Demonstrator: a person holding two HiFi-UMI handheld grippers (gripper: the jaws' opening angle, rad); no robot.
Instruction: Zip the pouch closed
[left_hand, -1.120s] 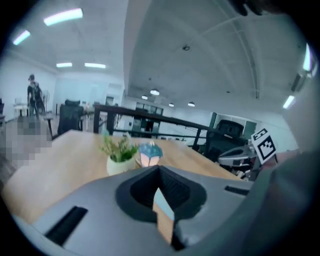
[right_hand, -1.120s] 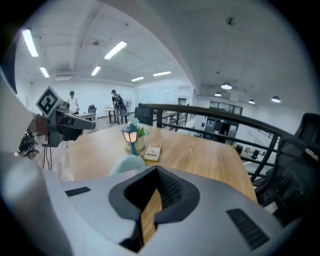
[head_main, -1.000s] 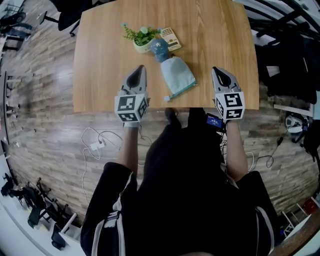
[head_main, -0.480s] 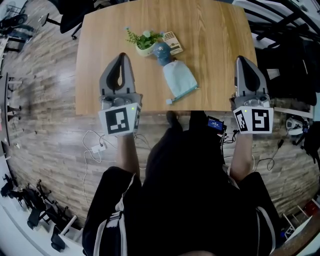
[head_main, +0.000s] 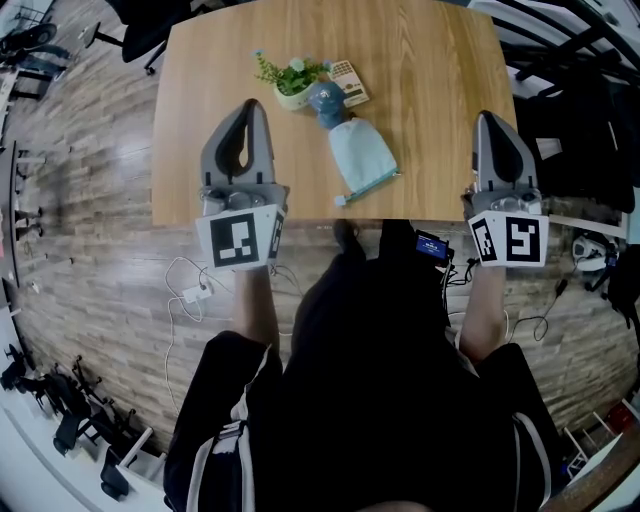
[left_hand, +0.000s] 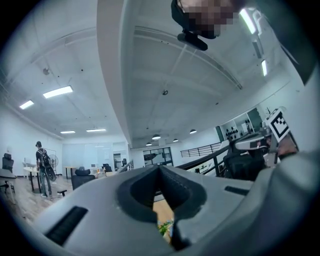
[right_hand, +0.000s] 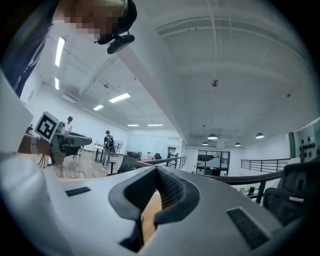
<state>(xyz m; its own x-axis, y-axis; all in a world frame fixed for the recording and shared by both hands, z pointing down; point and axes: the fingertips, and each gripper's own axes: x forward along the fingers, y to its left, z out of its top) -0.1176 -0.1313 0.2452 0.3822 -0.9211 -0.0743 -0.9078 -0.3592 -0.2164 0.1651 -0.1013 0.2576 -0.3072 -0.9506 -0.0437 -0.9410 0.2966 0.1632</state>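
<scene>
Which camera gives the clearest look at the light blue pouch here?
The head view: the pouch lies in plain sight on the table, untouched. The left gripper view and right gripper view tilt up at the ceiling, showing only slivers of the table between their jaws, no pouch.

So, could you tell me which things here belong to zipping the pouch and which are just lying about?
For the job: light blue pouch, left gripper, right gripper, both shut and empty.
Just lying about: small potted plant, patterned card beside it.
</scene>
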